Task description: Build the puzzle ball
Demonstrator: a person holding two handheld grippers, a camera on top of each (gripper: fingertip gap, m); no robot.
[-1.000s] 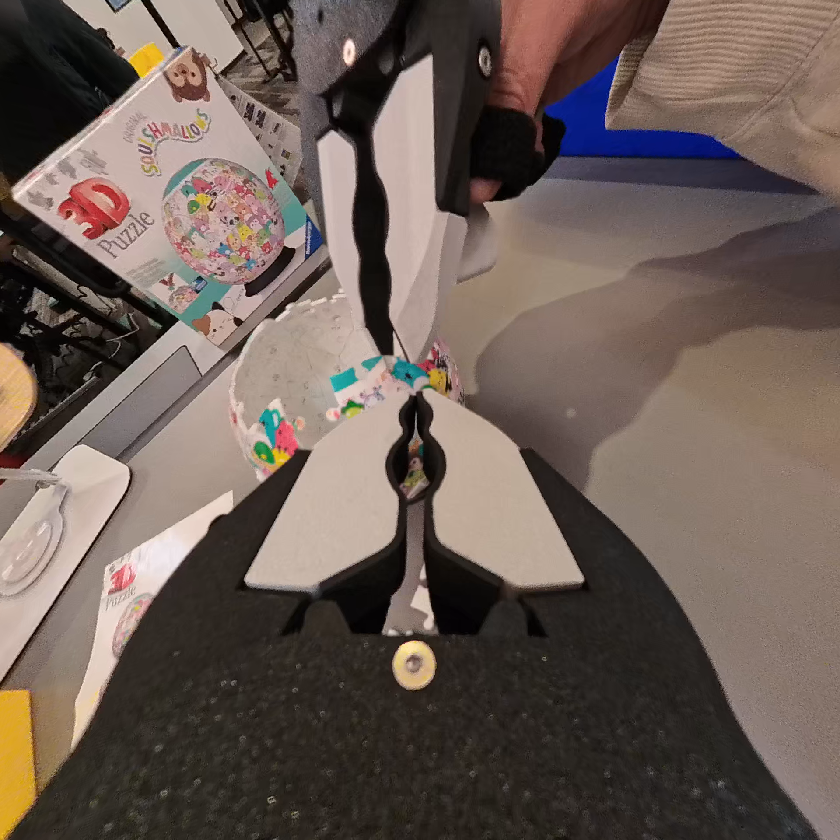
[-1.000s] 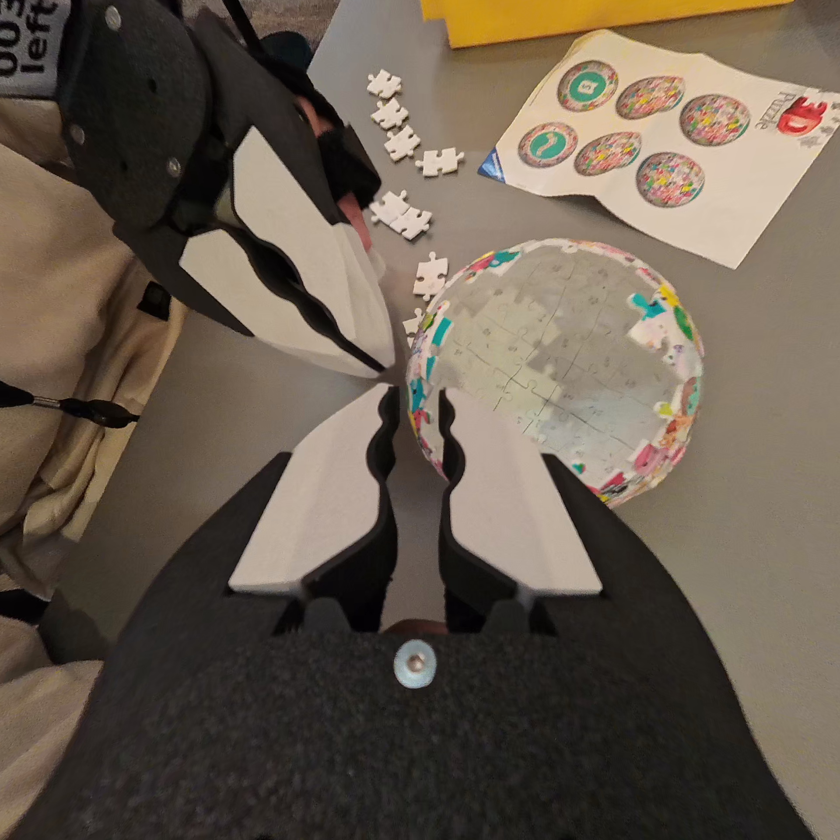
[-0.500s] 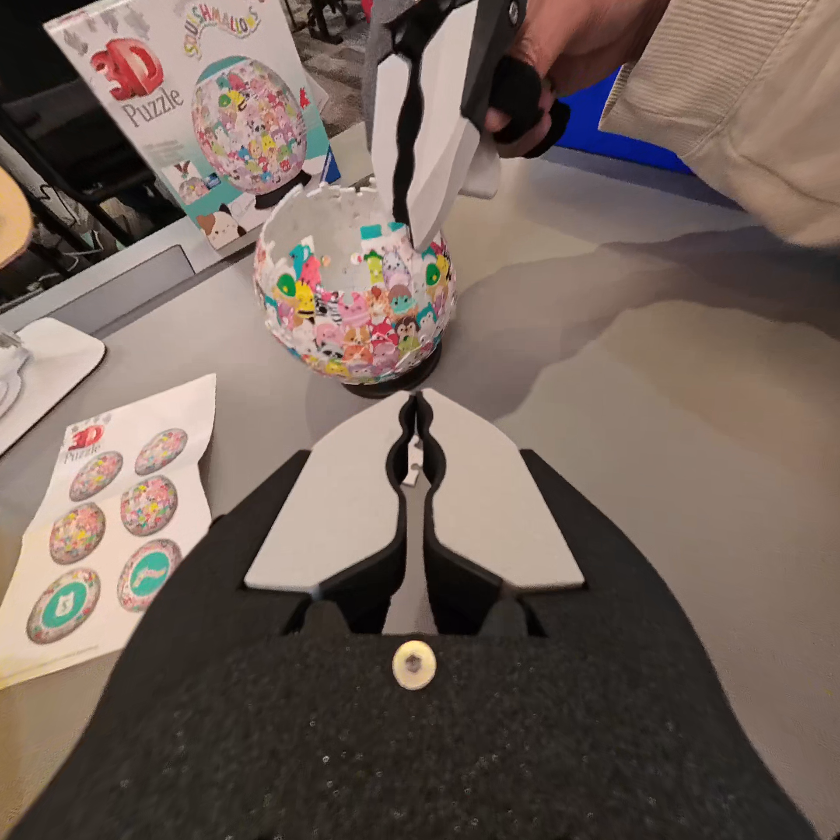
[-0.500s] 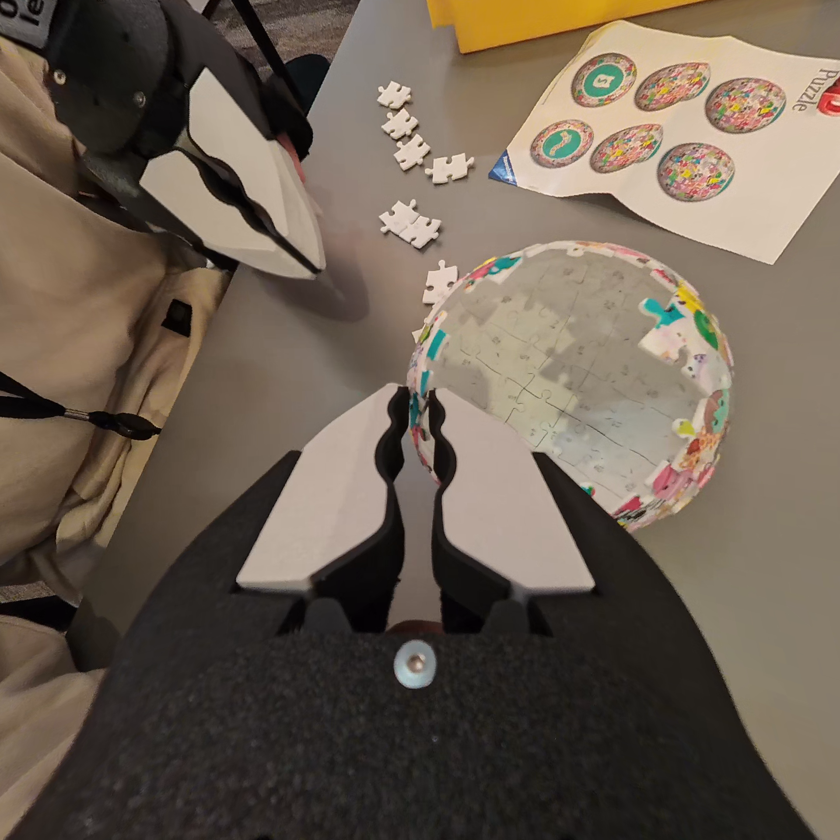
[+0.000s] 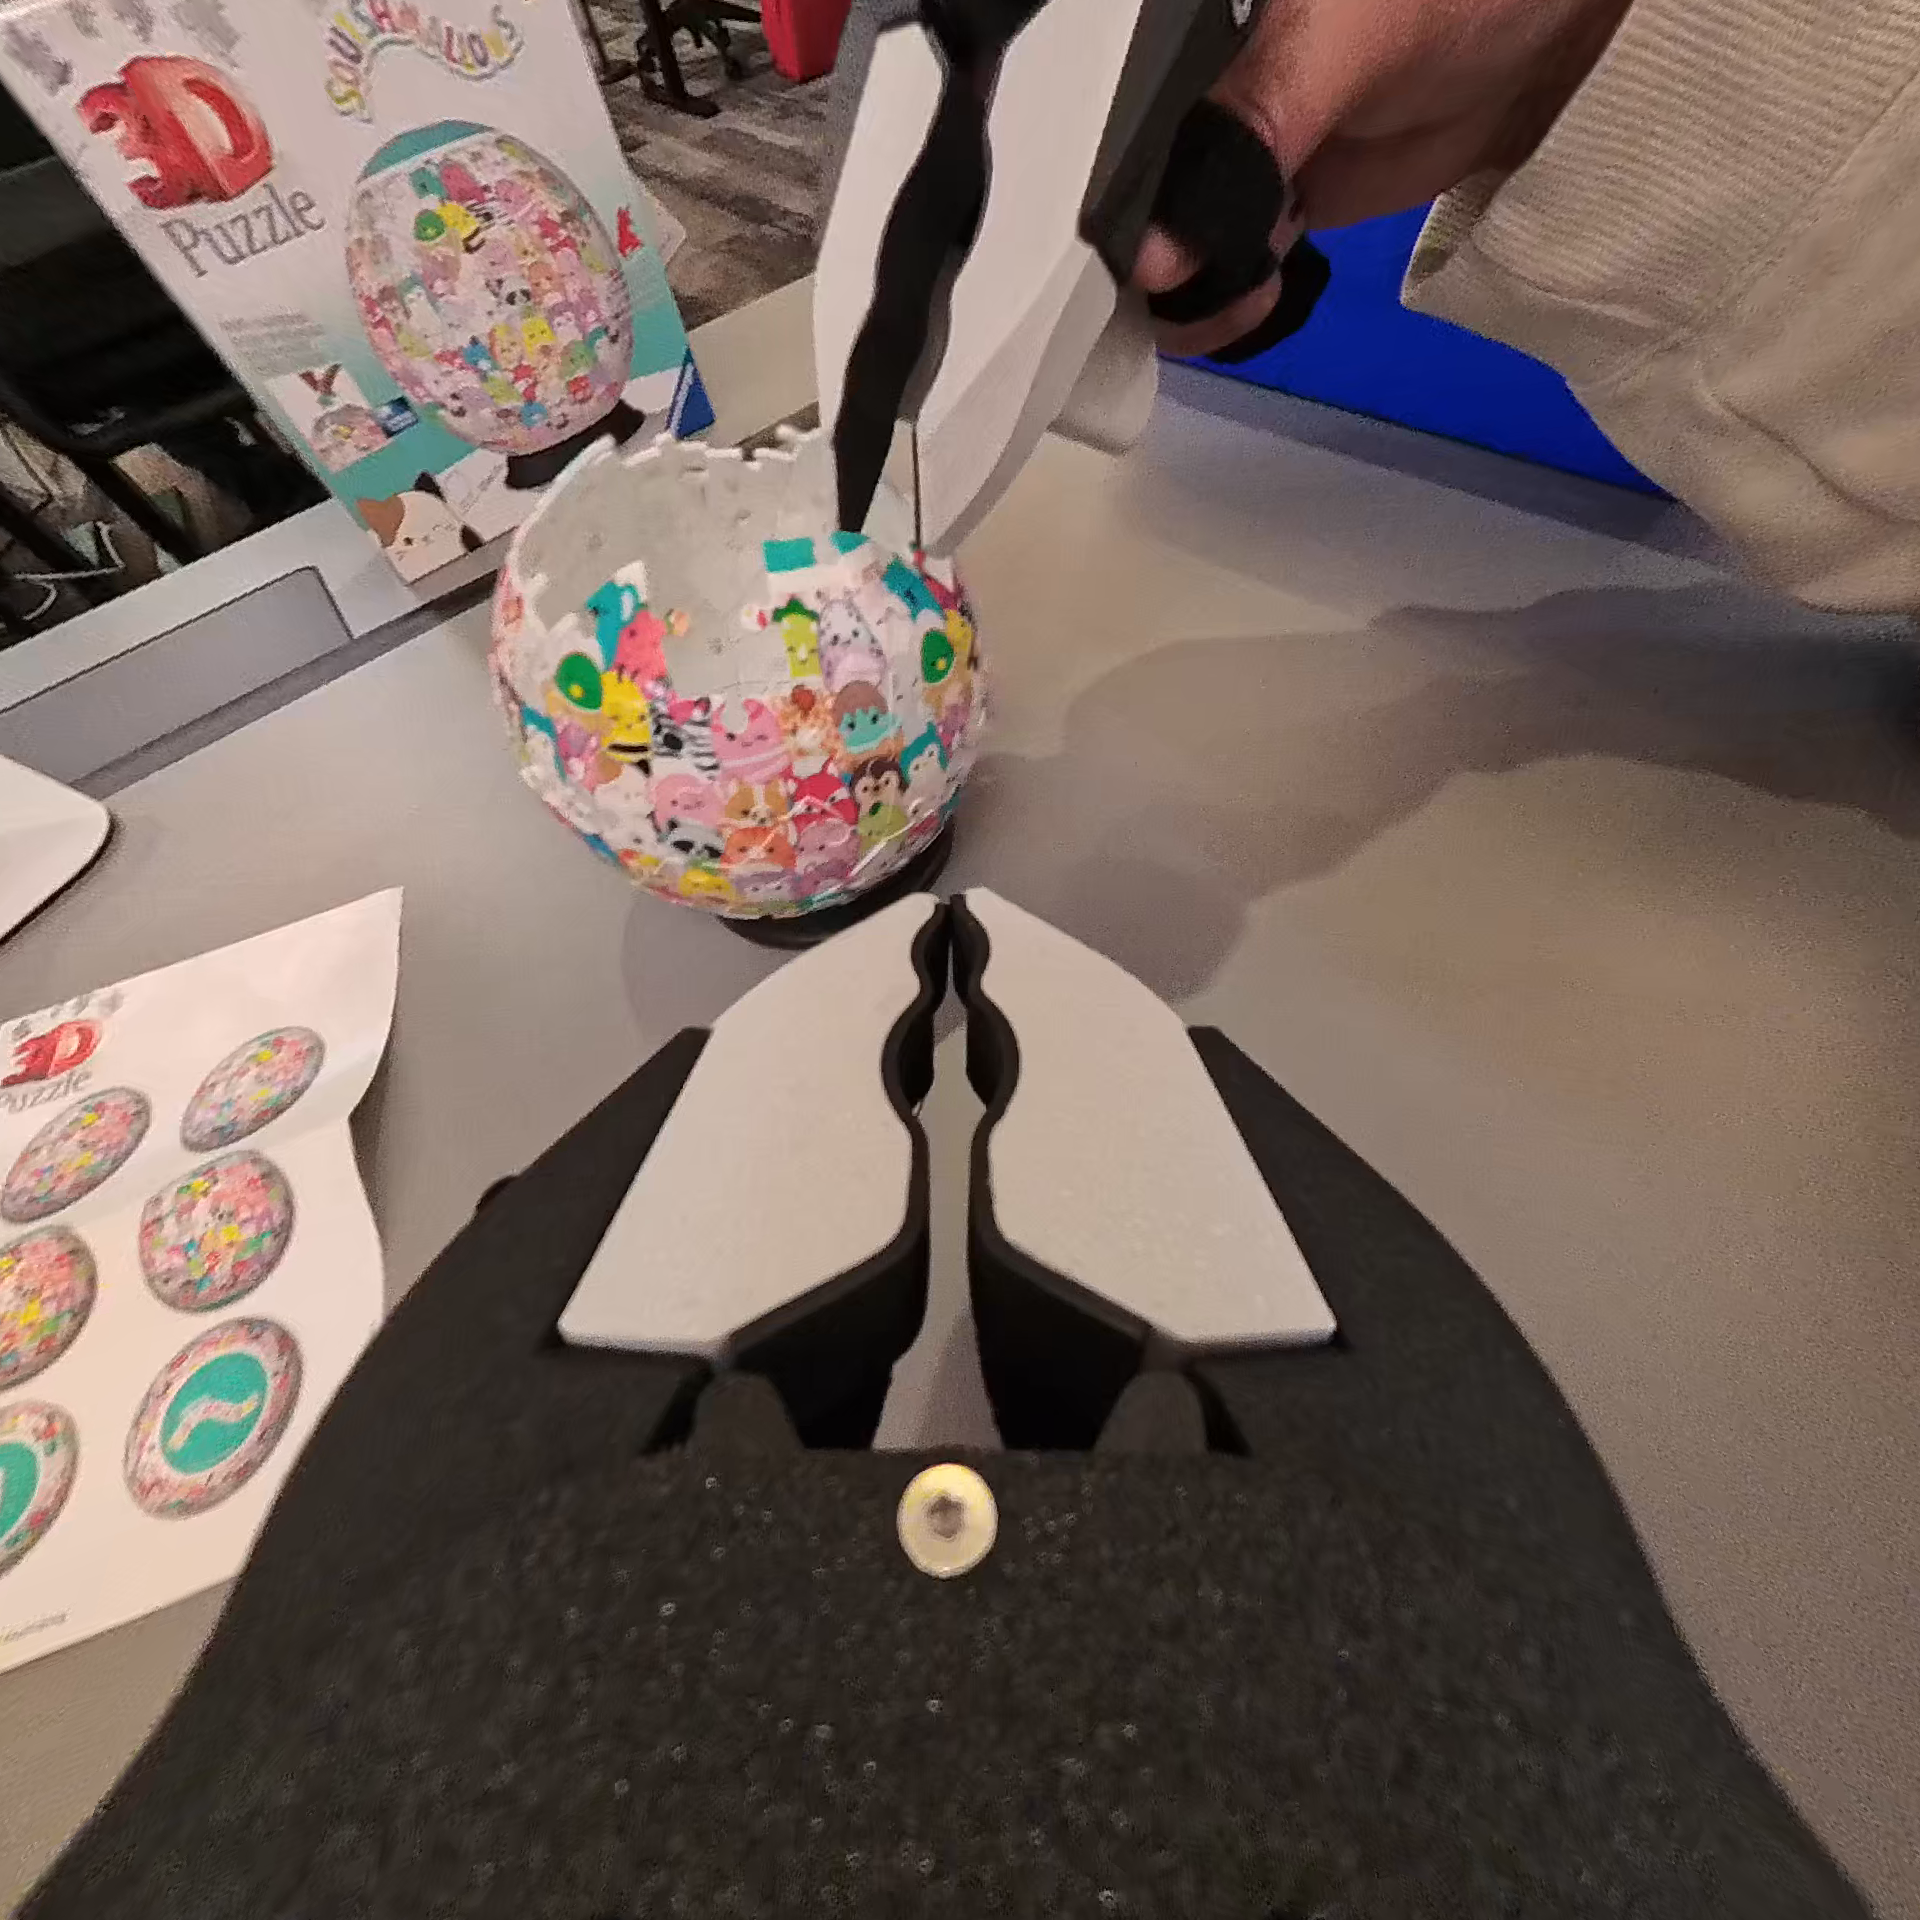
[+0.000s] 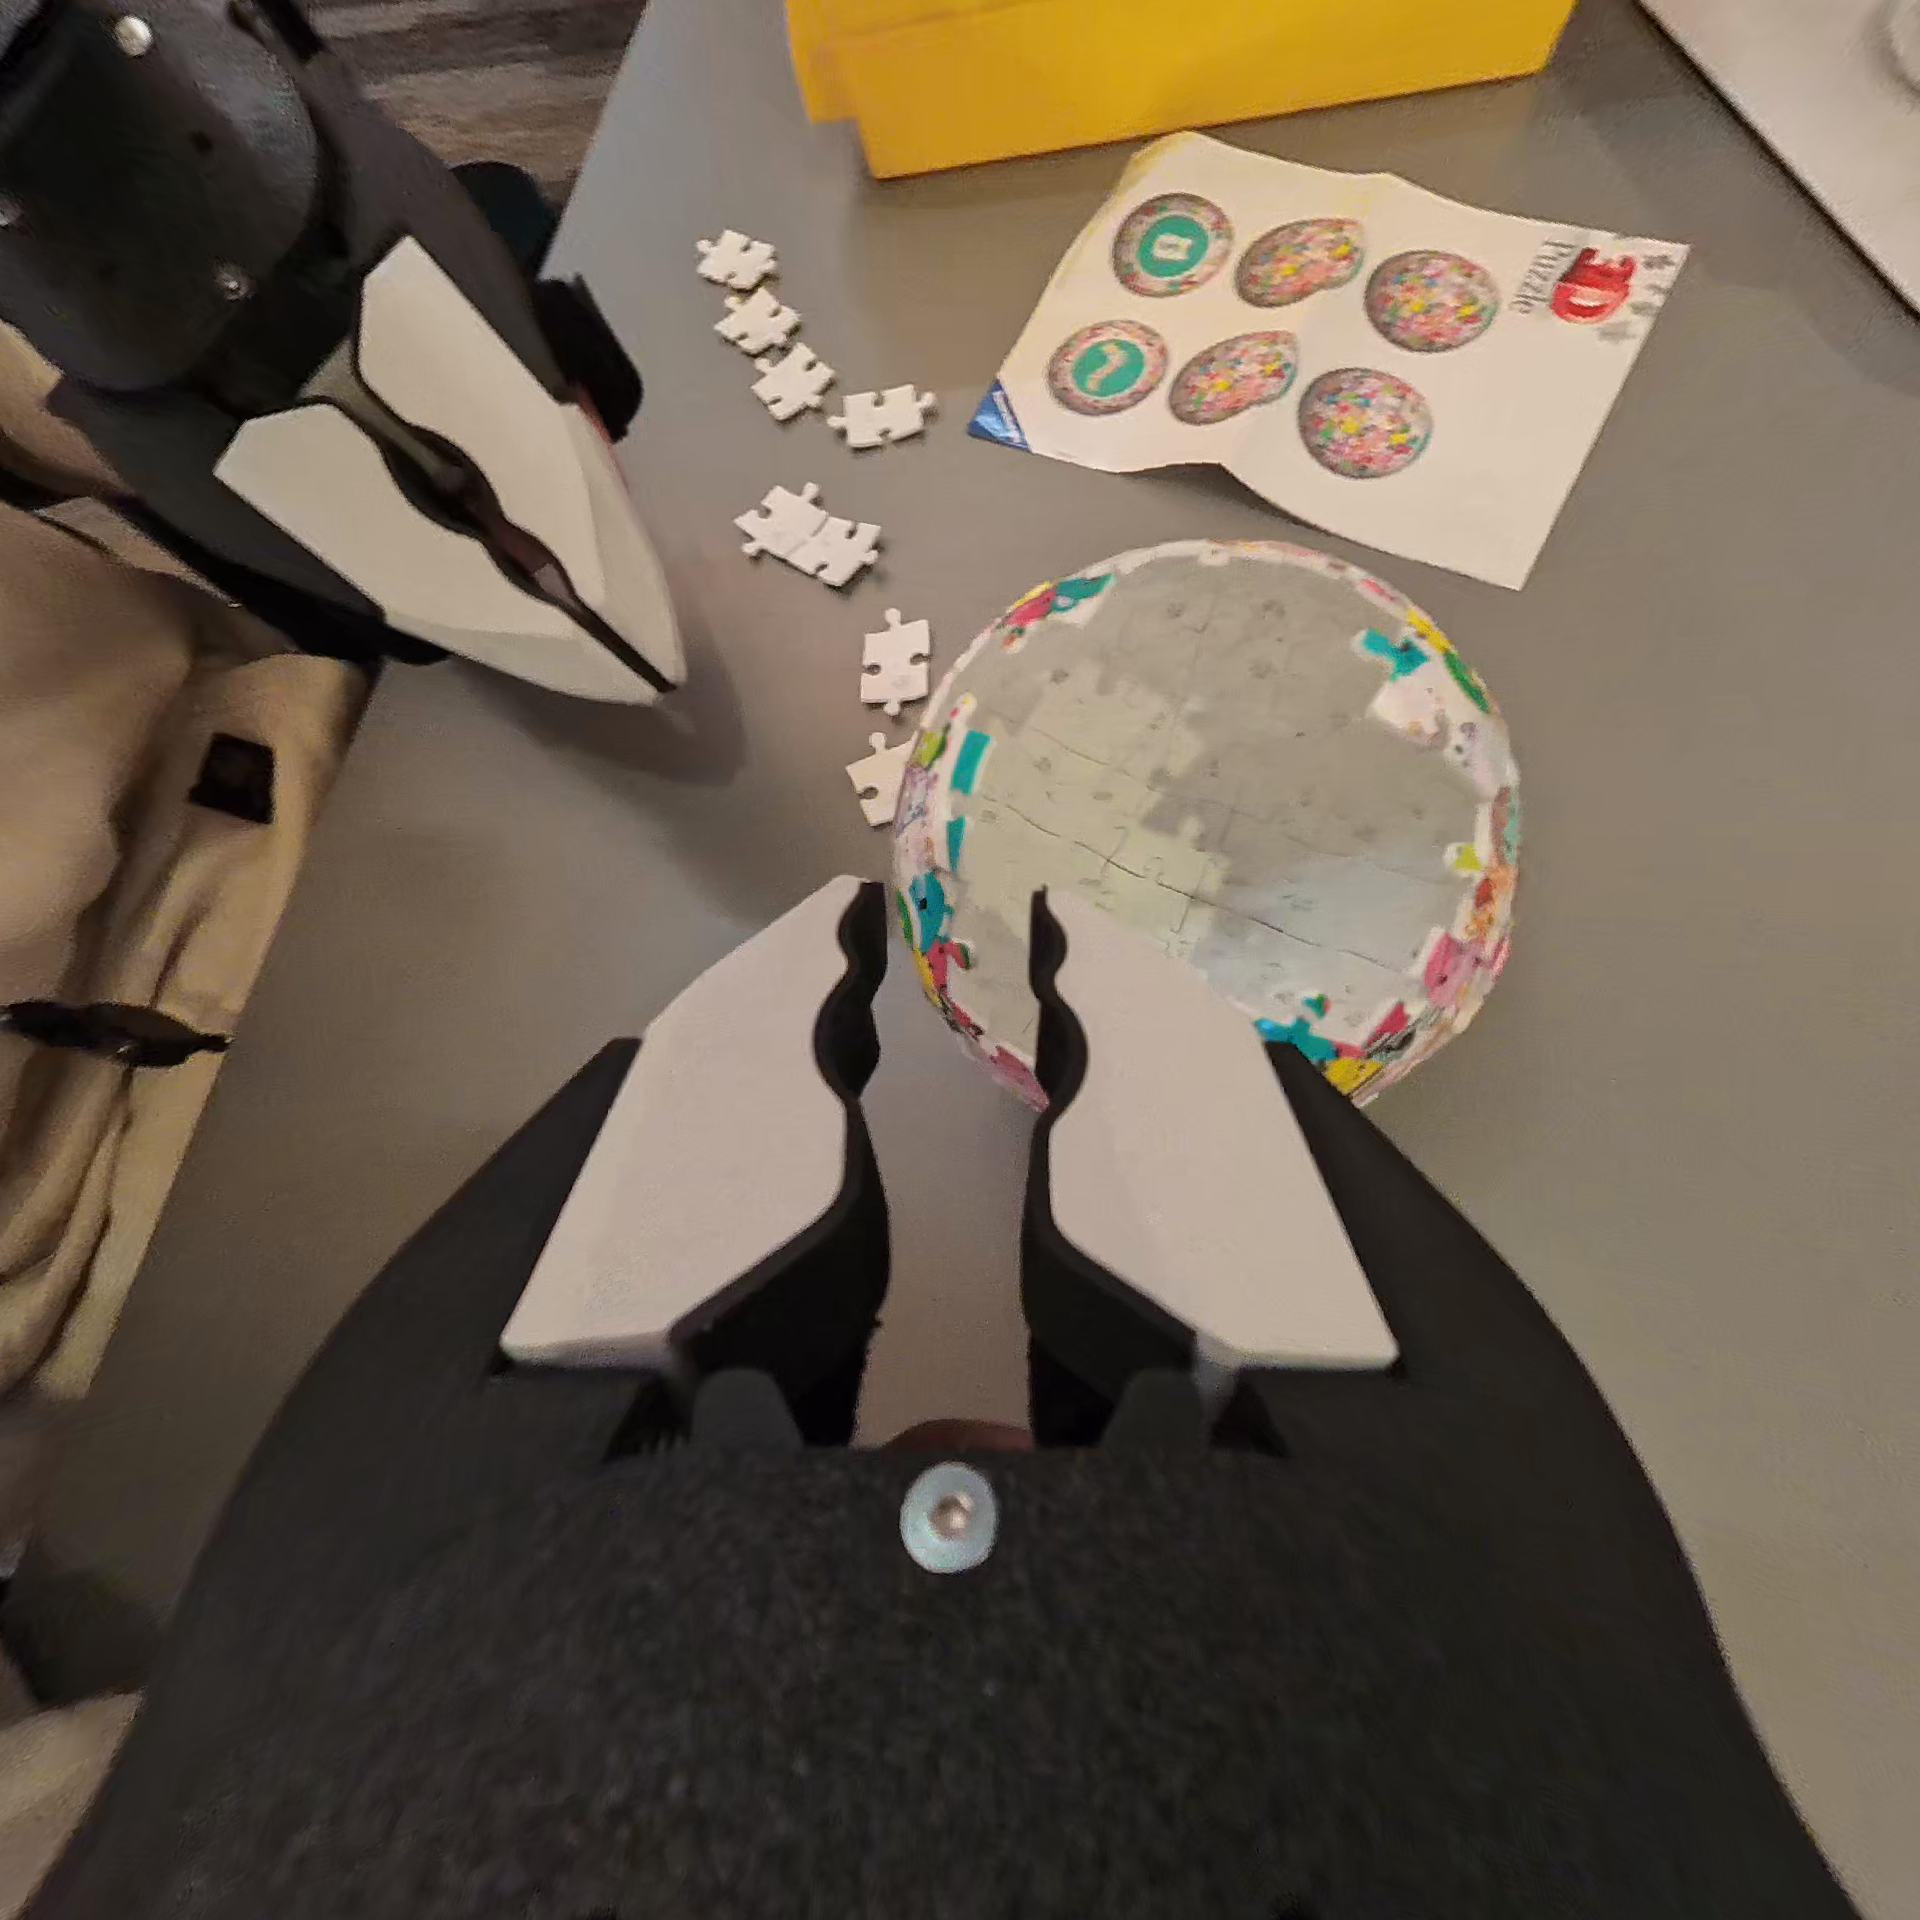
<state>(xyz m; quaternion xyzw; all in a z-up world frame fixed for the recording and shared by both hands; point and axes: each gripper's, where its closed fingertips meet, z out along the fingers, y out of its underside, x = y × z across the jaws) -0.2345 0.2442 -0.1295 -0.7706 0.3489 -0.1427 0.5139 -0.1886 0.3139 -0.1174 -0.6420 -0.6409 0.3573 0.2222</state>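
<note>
The half-built puzzle ball point(image 5: 748, 748) stands open-topped on a black stand point(image 5: 790, 930) on the grey table. From above its white inside shows point(image 6: 1226, 790). My right gripper point(image 6: 951, 894) is open and straddles the near rim, one finger outside and one inside; in the left wrist view it comes down onto the rim point(image 5: 899, 530). My left gripper point(image 5: 951, 914) is shut, low over the table in front of the ball, with a thin sliver of a puzzle piece between its fingers. In the right wrist view it point(image 6: 670, 681) is left of the ball.
Several loose white pieces point(image 6: 810, 535) lie between the left gripper and the ball. A printed leaflet point(image 6: 1340, 343) lies beyond the ball. The puzzle box point(image 5: 416, 239) stands behind it. A yellow box point(image 6: 1143, 73) is at the far edge. Spacing between my two grippers at the tips: around 9 cm.
My left gripper has drawn back from the ball's rim and dropped low over the table. My right gripper has opened its fingers wider at the rim.
</note>
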